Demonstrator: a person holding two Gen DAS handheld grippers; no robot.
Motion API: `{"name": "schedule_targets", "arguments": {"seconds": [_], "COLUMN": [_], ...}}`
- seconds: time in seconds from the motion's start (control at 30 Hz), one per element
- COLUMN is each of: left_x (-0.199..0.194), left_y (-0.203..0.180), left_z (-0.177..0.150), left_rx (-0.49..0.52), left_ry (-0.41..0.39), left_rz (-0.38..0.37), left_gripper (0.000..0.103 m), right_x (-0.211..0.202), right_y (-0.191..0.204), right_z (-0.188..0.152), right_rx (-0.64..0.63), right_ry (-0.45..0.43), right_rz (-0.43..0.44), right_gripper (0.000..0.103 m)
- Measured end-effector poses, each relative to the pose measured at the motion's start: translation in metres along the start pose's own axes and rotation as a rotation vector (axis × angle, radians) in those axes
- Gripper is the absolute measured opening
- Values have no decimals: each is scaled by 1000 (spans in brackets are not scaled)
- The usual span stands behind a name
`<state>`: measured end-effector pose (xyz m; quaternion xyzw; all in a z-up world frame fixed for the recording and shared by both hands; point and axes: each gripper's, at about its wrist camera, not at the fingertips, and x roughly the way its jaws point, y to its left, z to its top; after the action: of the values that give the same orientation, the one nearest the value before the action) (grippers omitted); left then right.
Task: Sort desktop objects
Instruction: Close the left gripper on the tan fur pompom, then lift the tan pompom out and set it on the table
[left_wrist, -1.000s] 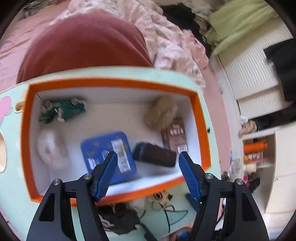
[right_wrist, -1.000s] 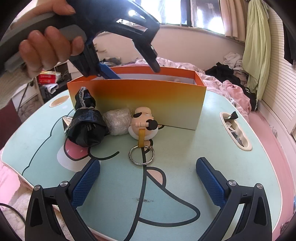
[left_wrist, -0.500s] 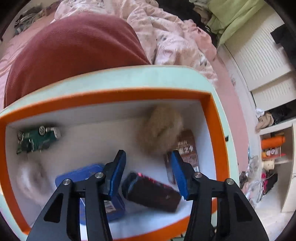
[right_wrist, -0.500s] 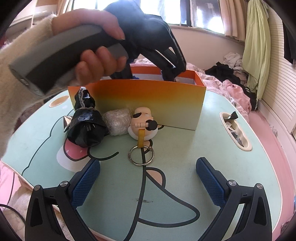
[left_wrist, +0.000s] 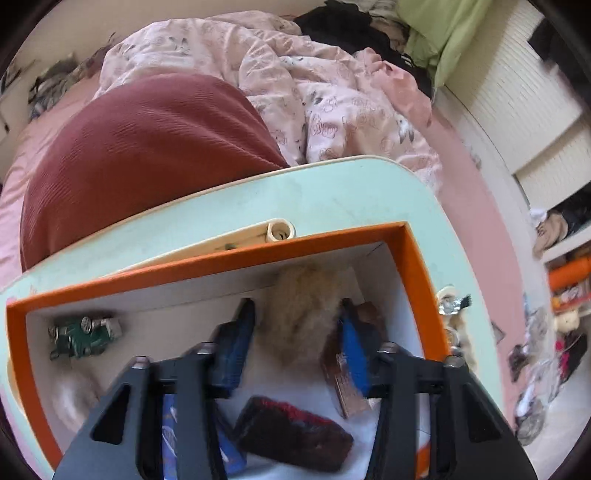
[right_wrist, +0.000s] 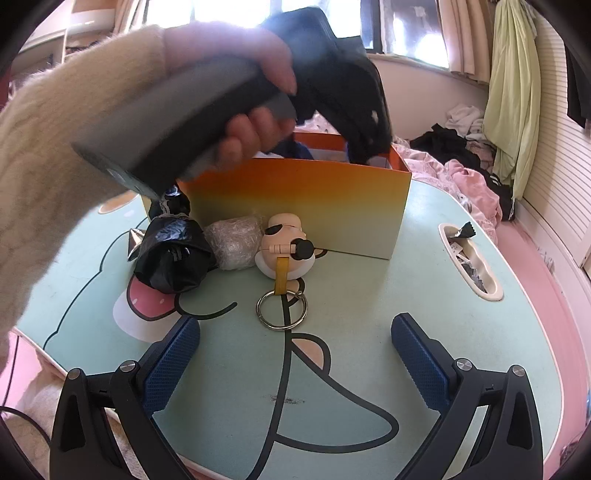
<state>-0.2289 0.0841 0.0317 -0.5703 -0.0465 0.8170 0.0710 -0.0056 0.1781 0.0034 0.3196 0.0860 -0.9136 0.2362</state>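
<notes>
My left gripper is down inside the orange box, its blue fingers either side of a tan fluffy ball; whether they press it I cannot tell. The box also holds a green toy car, a dark red pouch, a brown packet and a blue tin. My right gripper is open and empty above the table, facing a doll-head keychain, a clear wrapped bundle and a black bag in front of the box.
The mint cartoon-print table has a side slot holding wrappers. A bed with a pink quilt and a dark red cushion lies behind the table. The left hand and its gripper handle hang over the box.
My left gripper went down into the box and narrowed from wide open, moving to straddle the fluffy ball. My right gripper has stayed still and open.
</notes>
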Motion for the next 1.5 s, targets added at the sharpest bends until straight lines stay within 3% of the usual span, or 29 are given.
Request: {"name": "schedule_targets", "arguments": {"seconds": [0.03,0.17,0.23,0.33,0.43,0.57,0.63,0.77,0.87,0.97,1.03,1.1,1.2,1.3,1.33,1.37,1.4,1.5], "left_x": [0,-29,-62,-113,-148,-154,-143,-105,-87,-85,-92,-101,-105,-79,-72,-68,-67,-66], "left_y": [0,10,19,36,56,77,84,63,57,55,57,61,71,75,75,71,71,73], "left_z": [-1,-12,-30,-75,-132,-188,-211,-229,-222,-219,-225,-237,-252,-258,-257,-258,-257,-255], "left_rx": [18,16,32,44,80,94,108,195,175,152,163,172,129,113,108,119,111,107], "left_ry": [-13,-126,-225,-353,-447,-465,-408,-310,-325,-363,-383,-442,-534,-447,-438,-492,-497,-484], "left_rz": [6,-85,-135,-249,-285,-226,-223,-168,-163,-165,-126,-53,72,53,54,115,124,108], "left_gripper": [23,23,23,23,23,23,23,24,25,40,68,82,84,84,91,96,100,100], "right_x": [0,-1,-1,-1,-1,-2,-2,-3,-3,-3,-3,-4,-3,-4,-4,-4,-3,-2], "right_y": [0,2,2,1,2,2,2,3,2,2,3,3,1,1,1,2,1,1], "right_z": [0,0,0,0,0,0,0,0,0,0,0,1,0,0,0,1,1,1], "right_rx": [0,1,0,1,1,1,1,1,2,3,3,4,3,3,2,1,2,4], "right_ry": [-1,-1,-2,-1,-1,-1,-1,-1,-1,-1,-1,-1,-1,-1,-1,0,1,3], "right_rz": [0,-1,-1,-1,-1,-1,-2,-3,-1,-1,-2,-3,-1,-2,-2,-4,-4,-3], "right_gripper": [103,103,103,103,103,103,103,103,103,103,103,103,103,103,103,103,103,103]}}
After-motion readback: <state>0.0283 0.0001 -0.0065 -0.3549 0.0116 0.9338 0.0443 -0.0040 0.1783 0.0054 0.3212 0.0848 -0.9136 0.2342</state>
